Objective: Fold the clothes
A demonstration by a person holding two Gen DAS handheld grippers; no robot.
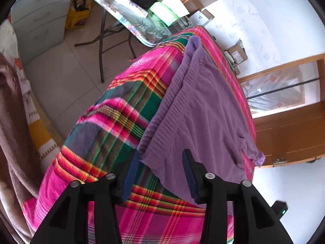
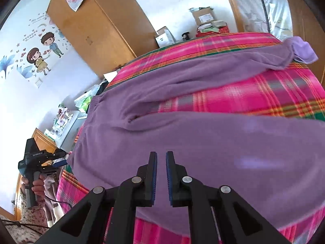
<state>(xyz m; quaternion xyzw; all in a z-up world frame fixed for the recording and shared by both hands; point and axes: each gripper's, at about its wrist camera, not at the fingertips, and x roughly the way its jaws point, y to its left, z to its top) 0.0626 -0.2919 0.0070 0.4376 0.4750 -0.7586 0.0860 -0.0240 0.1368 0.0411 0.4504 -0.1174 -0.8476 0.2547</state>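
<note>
My left tool point(image 1: 160, 174) gapes empty over the hem of the purple knitted garment point(image 1: 205, 105); my right tool point(image 2: 161, 174), slightly parted, seemingly grips nothing above it.

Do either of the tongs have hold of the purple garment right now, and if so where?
Neither. The left tongs stand open around the purple garment's near edge. The right tongs hover over it with a narrow empty gap.

The purple garment point(image 2: 203, 134) covers most of the plaid-covered surface point(image 1: 113, 122), leaving bare plaid at the edges. A folding desk point(image 1: 142, 26) crowds one end, with open floor point(image 1: 67, 69) beside it.
</note>
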